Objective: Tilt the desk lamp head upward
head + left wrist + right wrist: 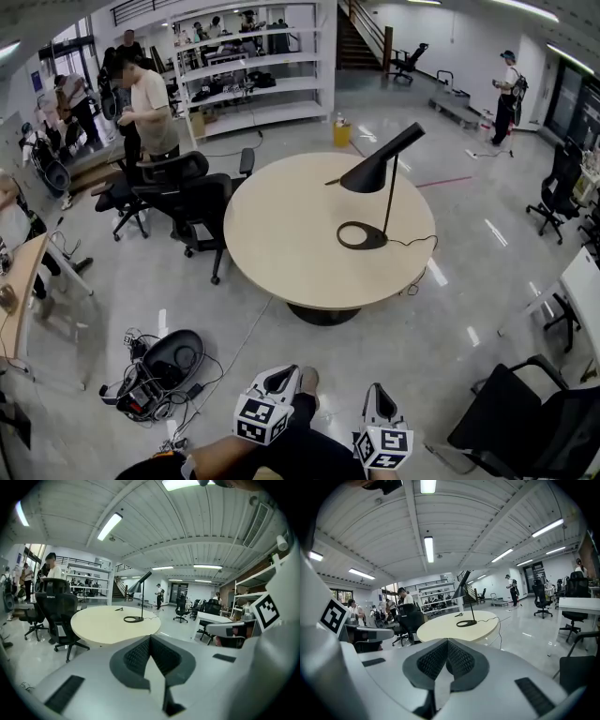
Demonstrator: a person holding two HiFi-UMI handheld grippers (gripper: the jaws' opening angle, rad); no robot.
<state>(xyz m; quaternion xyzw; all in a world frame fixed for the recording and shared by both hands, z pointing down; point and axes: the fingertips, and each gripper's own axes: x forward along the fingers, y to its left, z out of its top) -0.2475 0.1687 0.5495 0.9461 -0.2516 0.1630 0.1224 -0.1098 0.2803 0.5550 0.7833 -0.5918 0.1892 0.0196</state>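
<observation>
**Both hand-held grippers closed and empty, well short of the lamp**

Far left: black office chairs (192,202) stand against the left edge of the round tabletop (281,234). A person in a light shirt (150,103) stands behind them. A tangle of cables and gear (155,370) lies on the floor below.

Left hand-held gripper (279,375): held low at the bottom edge of the head view, well apart from the tabletop. Its own view shows the jaws pressed together with nothing between them.

Centre: the tabletop is beige.

Desk lamp (387,199): black, standing on the right part of the tabletop. Its ring base (362,235) lies flat and its thin stem is upright. The cone-shaped lamp head (373,171) slopes, wide mouth down to the left, narrow end up to the right. A cord (417,242) runs from the base over the right edge. Neither gripper touches the lamp.

Right hand-held gripper (378,394): just beside the left one. Its jaws are closed on each other and empty, and the lamp is in sight beyond them.

Far right: a black chair (525,422) stands on the floor.
</observation>
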